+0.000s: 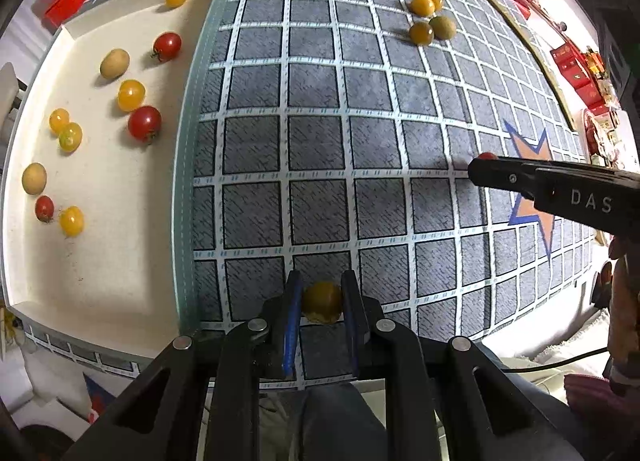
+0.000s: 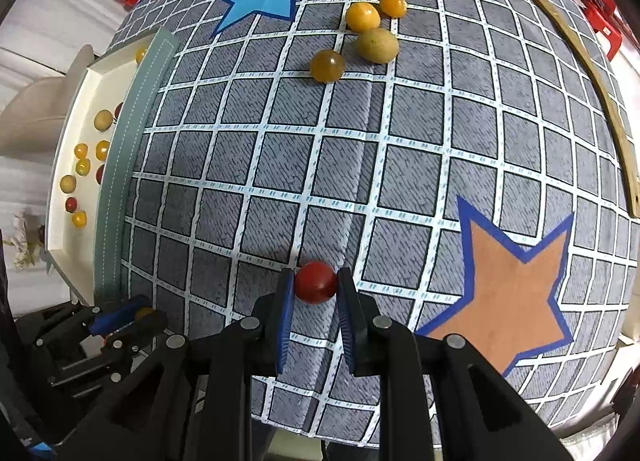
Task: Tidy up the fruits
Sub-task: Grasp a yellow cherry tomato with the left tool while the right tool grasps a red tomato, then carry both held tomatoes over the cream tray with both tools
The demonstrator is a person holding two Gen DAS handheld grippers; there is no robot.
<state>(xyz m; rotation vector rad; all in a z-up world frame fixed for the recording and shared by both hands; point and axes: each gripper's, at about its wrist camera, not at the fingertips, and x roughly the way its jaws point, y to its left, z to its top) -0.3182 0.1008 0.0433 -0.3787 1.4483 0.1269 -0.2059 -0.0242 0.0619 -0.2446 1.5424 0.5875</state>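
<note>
Now L gripper [image 1: 322,297] grips yellow tomato [image 1: 322,302], R gripper [image 2: 315,283] red tomato [image 2: 315,282].

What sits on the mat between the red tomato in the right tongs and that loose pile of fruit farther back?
Nothing: in the right wrist view, only bare checked mat separates the red tomato from the fruit pile.

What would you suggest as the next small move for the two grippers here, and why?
Probably carry the left gripper leftward over the white tray and release there. It is shut on a yellow fruit, the tray already holds sorted fruits, and the right gripper with its red tomato is farther away.
</note>
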